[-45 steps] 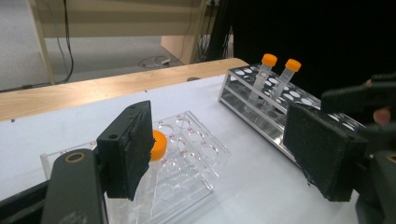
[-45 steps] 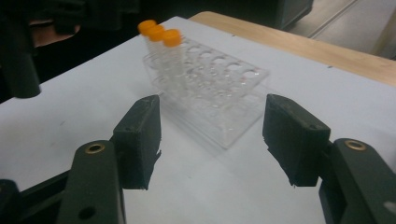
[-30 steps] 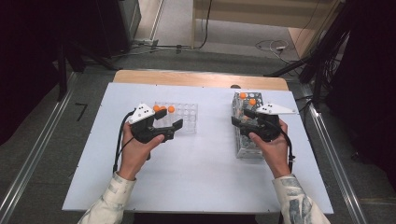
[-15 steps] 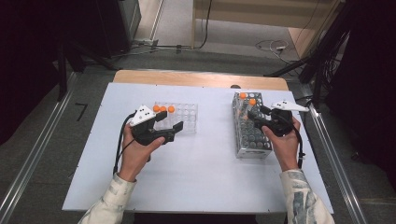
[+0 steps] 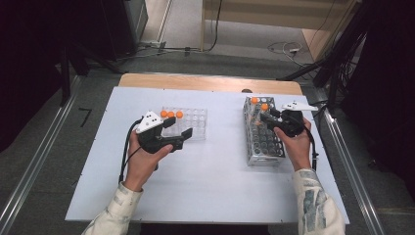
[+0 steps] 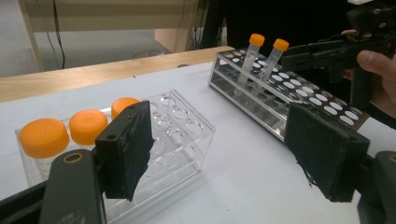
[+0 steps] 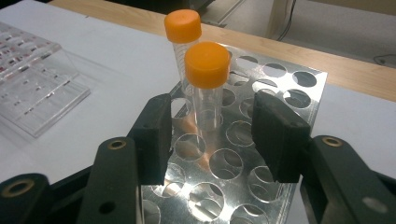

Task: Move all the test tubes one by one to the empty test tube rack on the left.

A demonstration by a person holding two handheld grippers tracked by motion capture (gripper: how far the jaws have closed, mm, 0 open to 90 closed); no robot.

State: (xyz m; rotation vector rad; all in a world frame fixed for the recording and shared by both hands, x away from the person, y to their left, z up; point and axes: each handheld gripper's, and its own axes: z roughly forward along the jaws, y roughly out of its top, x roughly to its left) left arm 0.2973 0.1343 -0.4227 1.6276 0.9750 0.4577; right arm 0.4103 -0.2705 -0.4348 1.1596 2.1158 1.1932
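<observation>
White tabletop [image 5: 215, 181]: right gripper [image 7: 208, 128], level over the metal rack [image 5: 263, 139], jaws just closing around, not touching, the nearer of two orange-capped tubes [image 7: 205, 84]; left gripper [image 6: 219, 154] gapes empty beside the clear rack [image 5: 188, 122] left of it.

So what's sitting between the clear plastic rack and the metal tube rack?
Nothing: in the high view, bare white table separates the clear rack from the metal rack.

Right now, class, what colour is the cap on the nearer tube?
Orange cap, clearest in the right gripper view.

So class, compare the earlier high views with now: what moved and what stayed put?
The right tool moved up the metal rack towards the nearer orange-capped tube, its jaws closing but not yet gripping. The left tool and the clear rack stayed put.
</observation>
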